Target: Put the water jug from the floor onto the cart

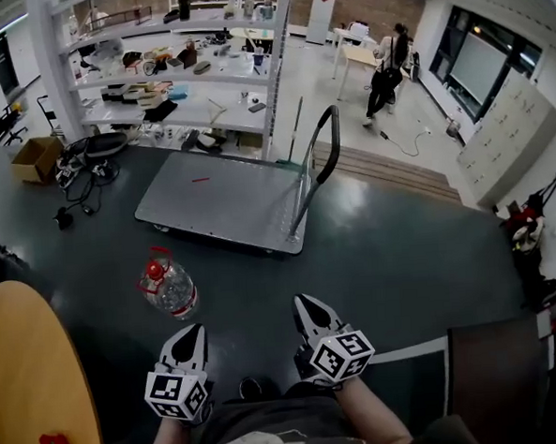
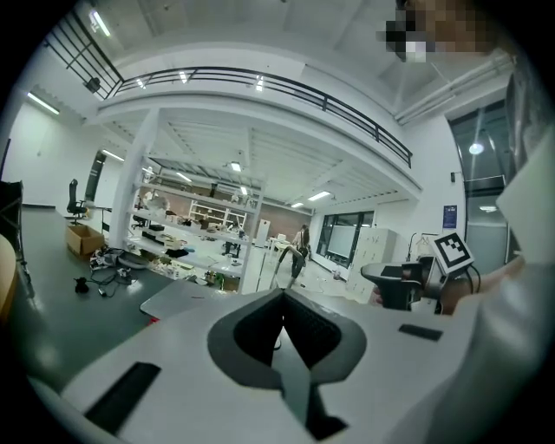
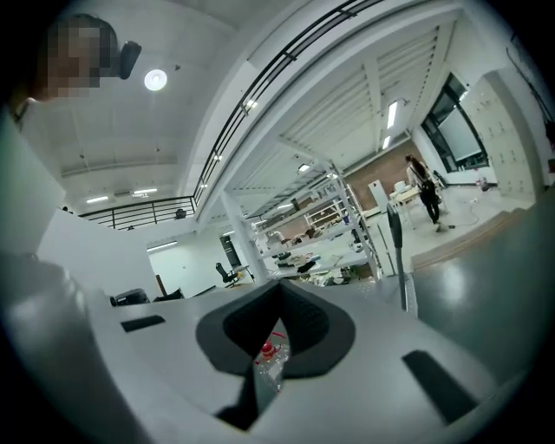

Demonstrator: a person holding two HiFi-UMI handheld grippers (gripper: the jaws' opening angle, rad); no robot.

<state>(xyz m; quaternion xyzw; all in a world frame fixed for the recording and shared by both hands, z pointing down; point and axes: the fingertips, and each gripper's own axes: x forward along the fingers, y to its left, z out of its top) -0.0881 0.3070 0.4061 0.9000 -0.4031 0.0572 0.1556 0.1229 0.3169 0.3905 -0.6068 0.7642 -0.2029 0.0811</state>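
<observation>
The water jug [image 1: 169,285] is clear with a red cap and stands on the dark floor, just ahead and slightly left of my left gripper [image 1: 193,333]. The grey flat cart [image 1: 222,200] sits beyond it, its black-topped handle [image 1: 318,159] upright on the right side. My right gripper [image 1: 307,306] hovers to the right of the jug. Both grippers are shut and hold nothing. In the right gripper view the jug [image 3: 270,357] shows through the gap below the shut jaws [image 3: 279,291]. The left gripper view looks over its shut jaws [image 2: 282,296] toward the cart deck [image 2: 184,300].
Shelving [image 1: 169,75] full of small items stands behind the cart. A cardboard box [image 1: 35,158] and tangled cables [image 1: 81,178] lie at the left. A yellow round table [image 1: 32,372] is near left, a dark chair [image 1: 494,374] near right. A person [image 1: 386,64] walks far off.
</observation>
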